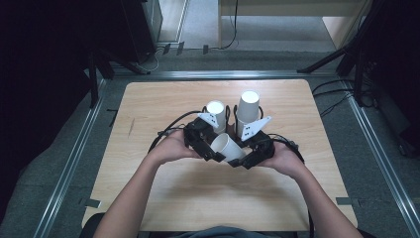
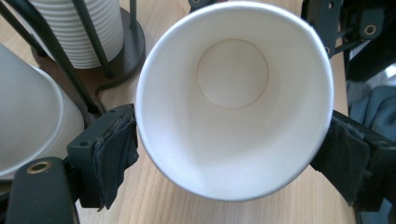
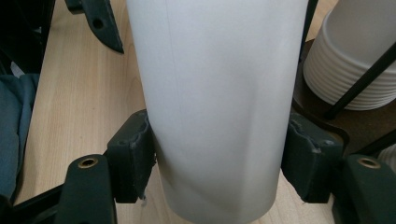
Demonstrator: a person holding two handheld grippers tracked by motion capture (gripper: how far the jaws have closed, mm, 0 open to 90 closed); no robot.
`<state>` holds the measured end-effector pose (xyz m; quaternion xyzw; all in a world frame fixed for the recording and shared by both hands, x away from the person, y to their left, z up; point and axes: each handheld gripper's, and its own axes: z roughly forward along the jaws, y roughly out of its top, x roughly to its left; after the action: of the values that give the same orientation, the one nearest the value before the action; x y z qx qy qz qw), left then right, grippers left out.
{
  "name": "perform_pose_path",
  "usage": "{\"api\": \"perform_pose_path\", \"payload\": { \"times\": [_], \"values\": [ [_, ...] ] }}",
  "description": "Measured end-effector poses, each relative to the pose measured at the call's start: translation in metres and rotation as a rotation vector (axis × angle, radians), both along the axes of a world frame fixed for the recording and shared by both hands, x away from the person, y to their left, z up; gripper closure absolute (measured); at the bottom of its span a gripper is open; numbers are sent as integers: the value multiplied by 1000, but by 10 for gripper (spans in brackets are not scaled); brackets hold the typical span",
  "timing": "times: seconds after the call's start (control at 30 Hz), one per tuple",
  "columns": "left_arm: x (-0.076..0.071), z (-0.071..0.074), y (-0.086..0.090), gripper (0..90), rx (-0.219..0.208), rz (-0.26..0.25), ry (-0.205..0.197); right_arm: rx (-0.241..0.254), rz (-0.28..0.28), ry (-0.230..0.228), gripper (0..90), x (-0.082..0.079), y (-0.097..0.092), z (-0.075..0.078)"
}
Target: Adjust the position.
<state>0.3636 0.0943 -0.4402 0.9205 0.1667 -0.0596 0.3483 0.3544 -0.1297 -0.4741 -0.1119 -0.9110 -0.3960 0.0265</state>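
Light, thin-walled, easily crushed paper cup [image 1: 229, 147] held low over the table [image 1: 148, 99], right gripper [image 3: 217, 158] clamped on its wall, left gripper [image 2: 231, 154] spread beside the rim [image 2: 154, 154]; best gripped gently mid-wall.

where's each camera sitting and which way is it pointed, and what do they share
High view: above the person's side, facing forward and down at the table; forearms, hands and both grippers show.
Left gripper view: on the left gripper, looking into the paper cup mouth.
Right gripper view: on the right gripper, facing the cup's wall.
Shared: that cup, the cup stacks.
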Motion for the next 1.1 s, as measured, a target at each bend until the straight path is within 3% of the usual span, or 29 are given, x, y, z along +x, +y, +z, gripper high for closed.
{"api": "perform_pose_path", "payload": {
  "times": [0.1,0.47,0.8,1.1],
  "values": [
    [0,-2,2,113,-15,11,17,11,-7,1,331,0,-2,1],
    [-4,-9,6,122,-70,31,14,26,-4,5,330,0,-3,2],
    [-5,-11,6,128,-159,45,35,40,-6,14,330,0,-3,2],
    [-4,-16,4,144,-206,64,54,48,1,25,329,0,-1,1]
  ]
}}
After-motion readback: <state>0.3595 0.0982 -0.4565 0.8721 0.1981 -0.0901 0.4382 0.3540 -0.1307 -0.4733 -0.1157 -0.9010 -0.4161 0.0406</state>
